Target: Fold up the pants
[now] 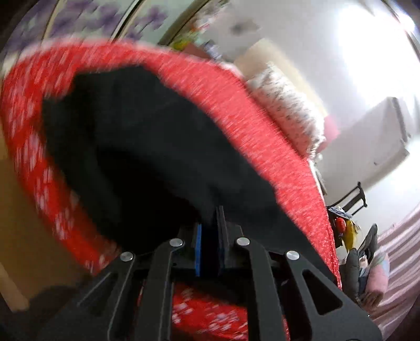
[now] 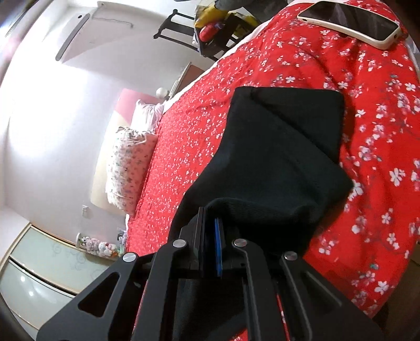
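The black pants [image 2: 278,157] lie partly folded on a bed with a red flowered cover [image 2: 189,147]. My right gripper [image 2: 210,225] is shut on a near edge of the pants and lifts it a little off the bed. In the blurred left wrist view, my left gripper [image 1: 210,223] is shut on another edge of the black pants [image 1: 136,157], which spread out ahead over the red cover [image 1: 262,136].
A phone in a cream case [image 2: 351,23] lies on the bed at the far right. A flowered pillow [image 2: 128,168] sits at the head of the bed. A dark chair [image 2: 199,31] with clutter stands beyond the bed. Cabinets [image 2: 39,272] are at the lower left.
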`<state>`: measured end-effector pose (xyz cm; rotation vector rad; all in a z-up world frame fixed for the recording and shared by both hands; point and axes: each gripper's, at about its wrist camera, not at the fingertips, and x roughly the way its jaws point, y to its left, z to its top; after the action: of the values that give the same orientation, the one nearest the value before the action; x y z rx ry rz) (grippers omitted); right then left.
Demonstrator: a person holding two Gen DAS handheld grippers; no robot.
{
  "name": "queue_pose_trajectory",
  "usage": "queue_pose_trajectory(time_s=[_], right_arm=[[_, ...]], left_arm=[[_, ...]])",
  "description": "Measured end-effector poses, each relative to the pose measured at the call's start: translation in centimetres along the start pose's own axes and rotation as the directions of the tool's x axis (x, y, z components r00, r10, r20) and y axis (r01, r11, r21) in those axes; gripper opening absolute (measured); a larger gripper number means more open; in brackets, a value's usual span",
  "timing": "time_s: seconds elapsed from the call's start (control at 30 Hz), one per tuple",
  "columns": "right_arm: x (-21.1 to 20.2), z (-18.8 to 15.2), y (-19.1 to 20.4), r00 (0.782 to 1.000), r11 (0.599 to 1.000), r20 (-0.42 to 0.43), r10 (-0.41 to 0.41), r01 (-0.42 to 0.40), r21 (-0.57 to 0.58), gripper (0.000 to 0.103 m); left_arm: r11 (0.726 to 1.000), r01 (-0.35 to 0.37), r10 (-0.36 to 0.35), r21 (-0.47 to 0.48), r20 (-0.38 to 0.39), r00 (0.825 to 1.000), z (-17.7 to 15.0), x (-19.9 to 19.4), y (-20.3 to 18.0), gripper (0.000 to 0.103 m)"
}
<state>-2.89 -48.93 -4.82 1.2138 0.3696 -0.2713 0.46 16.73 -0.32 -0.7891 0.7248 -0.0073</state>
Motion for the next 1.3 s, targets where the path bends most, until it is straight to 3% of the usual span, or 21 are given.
queue_pose_trajectory(time_s=[0.13, 0.2, 0.3, 0.47, 0.63, 0.73, 0.77, 0.87, 1.1, 1.3], right_arm=[[-0.4, 0.0, 0.0, 1.000, 1.000, 0.000, -0.011, 0.011, -0.012, 0.006], [-0.6, 0.2, -0.3, 1.000, 1.000, -0.003, -0.012, 0.012, -0.006, 0.006], [-0.7, 0.3, -0.7, 1.000, 1.000, -0.008, -0.009, 0.009, 0.010, 0.006], [-0.6, 0.1, -0.5, 1.000, 1.000, -0.009, -0.015, 0.015, 0.005, 0.006], [-0.7, -0.1, -0.5, 1.000, 1.000, -0.011, -0.016, 0.016, 0.010, 0.006], [-0.7, -0.2, -0.8, 1.000, 1.000, -0.014, -0.018, 0.018, 0.009, 0.006], [-0.7, -0.2, -0.8, 1.000, 1.000, -0.014, -0.019, 0.019, 0.008, 0.006], [-0.8, -0.1, -0.6, 1.000, 1.000, -0.011, -0.016, 0.016, -0.002, 0.006], [-1.2, 0.5, -0.6, 1.000, 1.000, 0.019, 0.012, -0.012, 0.011, 0.006], [-1.3, 0.4, -1.6, 0.999, 0.998, 0.022, -0.035, 0.033, 0.050, 0.006]], left_arm=[[0.996, -0.003, 0.007, -0.095, 0.035, 0.999, 0.9, -0.2, 1.8, 0.025], [0.989, -0.002, 0.013, -0.145, 0.078, 0.997, 1.8, -1.1, 2.6, 0.047], [0.979, -0.018, 0.048, -0.204, 0.143, 0.989, 4.0, -2.2, 4.3, 0.058], [0.957, -0.025, 0.046, -0.288, 0.065, 0.997, 7.0, -0.5, 6.7, 0.057], [0.937, -0.014, 0.035, -0.349, 0.052, 0.998, 8.4, 0.6, 7.3, 0.054], [0.929, -0.027, 0.042, -0.370, 0.033, 0.999, 9.8, 1.5, 8.4, 0.035], [0.936, -0.049, 0.061, -0.349, 0.024, 0.998, 10.1, 1.7, 8.4, 0.024], [0.959, -0.045, 0.063, -0.280, 0.056, 0.996, 10.2, 1.1, 7.2, 0.013], [0.986, -0.003, 0.020, -0.168, 0.100, 0.995, 9.5, -2.6, 5.7, 0.010], [0.968, -0.060, 0.069, -0.246, 0.028, 0.997, 8.0, 0.2, 9.3, 0.012]])
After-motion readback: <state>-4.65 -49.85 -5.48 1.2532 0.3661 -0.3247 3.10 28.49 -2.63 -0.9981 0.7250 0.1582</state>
